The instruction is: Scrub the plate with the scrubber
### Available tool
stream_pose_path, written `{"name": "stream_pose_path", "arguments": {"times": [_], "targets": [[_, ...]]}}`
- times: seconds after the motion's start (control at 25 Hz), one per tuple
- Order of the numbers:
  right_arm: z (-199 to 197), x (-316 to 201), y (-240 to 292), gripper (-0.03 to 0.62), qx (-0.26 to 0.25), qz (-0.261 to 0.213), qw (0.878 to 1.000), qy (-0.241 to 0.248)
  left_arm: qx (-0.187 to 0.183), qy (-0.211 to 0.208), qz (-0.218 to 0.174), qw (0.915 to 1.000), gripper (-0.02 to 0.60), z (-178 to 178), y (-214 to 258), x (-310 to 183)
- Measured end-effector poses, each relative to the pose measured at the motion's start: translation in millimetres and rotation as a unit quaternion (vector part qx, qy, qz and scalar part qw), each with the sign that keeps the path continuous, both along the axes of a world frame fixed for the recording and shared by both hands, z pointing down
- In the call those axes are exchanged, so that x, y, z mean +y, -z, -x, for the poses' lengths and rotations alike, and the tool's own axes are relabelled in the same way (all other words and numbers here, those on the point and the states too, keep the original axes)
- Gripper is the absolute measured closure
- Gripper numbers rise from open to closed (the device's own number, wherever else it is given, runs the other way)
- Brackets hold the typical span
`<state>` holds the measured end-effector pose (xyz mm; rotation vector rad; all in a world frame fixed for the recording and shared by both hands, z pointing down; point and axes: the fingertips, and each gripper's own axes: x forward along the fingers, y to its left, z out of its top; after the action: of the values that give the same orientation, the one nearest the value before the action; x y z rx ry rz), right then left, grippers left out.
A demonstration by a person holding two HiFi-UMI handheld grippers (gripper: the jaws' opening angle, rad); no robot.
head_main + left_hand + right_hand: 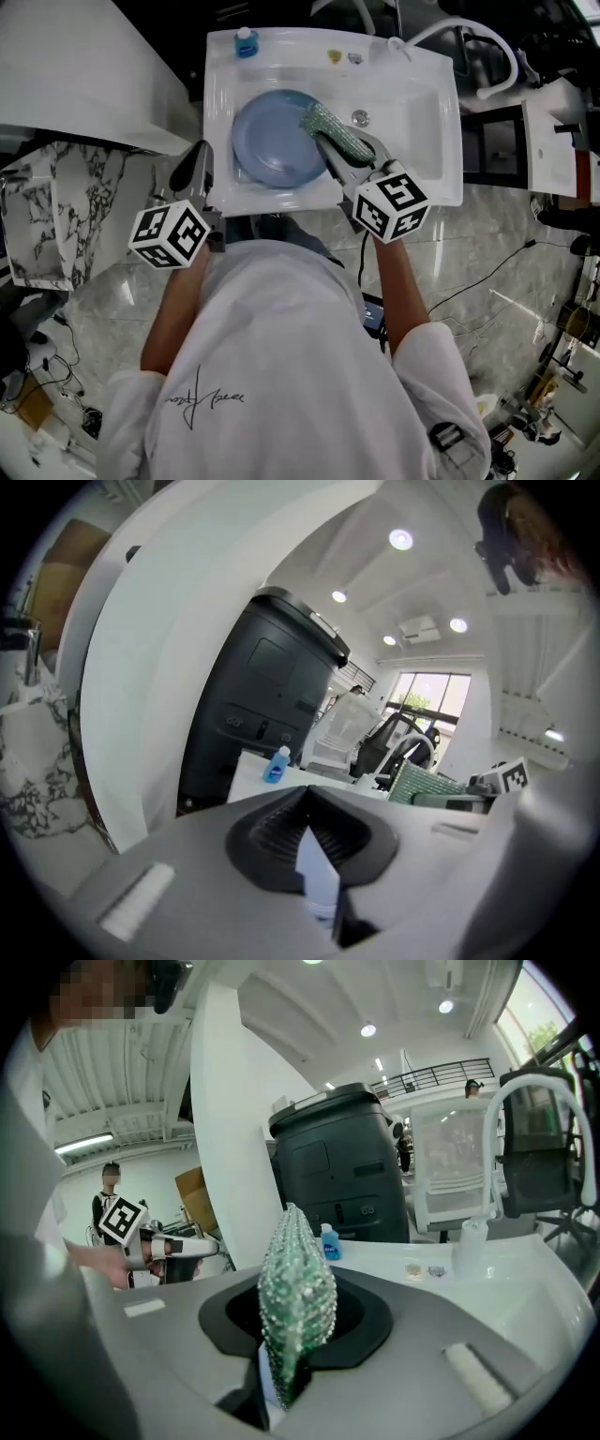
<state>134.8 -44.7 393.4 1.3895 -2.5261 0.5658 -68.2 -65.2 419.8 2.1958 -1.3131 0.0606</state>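
Person's shirt [281,375] is nearest. Right gripper [325,141] jaws clamp the green scrubber [333,129] at the right edge of the blue plate [272,141] in the sink [422,112]. Left gripper [200,155] jaws are together, empty, at the sink's left rim. No suds show, so scrubbing seems barely begun.

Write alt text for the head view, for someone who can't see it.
Seen from above, a person at a white sink holds a green scrubber, gripped in the right gripper, over the right side of a blue plate in the basin. The left gripper hangs at the sink's front left edge, off the plate.
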Motion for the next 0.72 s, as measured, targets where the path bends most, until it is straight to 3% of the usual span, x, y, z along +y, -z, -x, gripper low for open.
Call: {"name": "stream_pose_path", "arguments": {"times": [0.36,0.72], "targets": [[-0.3,18.1,33.6,0.528,-0.003,-0.071,0.997,-0.021,-0.069,-0.018,-0.102,0.9921,0.529,-7.1,40.3,10.0],[-7.8,28.0,46.7,0.530,0.003,-0.090,0.995,-0.039,-0.113,-0.034,-0.152,0.9813,0.529,-12.0,61.8,24.2]]}}
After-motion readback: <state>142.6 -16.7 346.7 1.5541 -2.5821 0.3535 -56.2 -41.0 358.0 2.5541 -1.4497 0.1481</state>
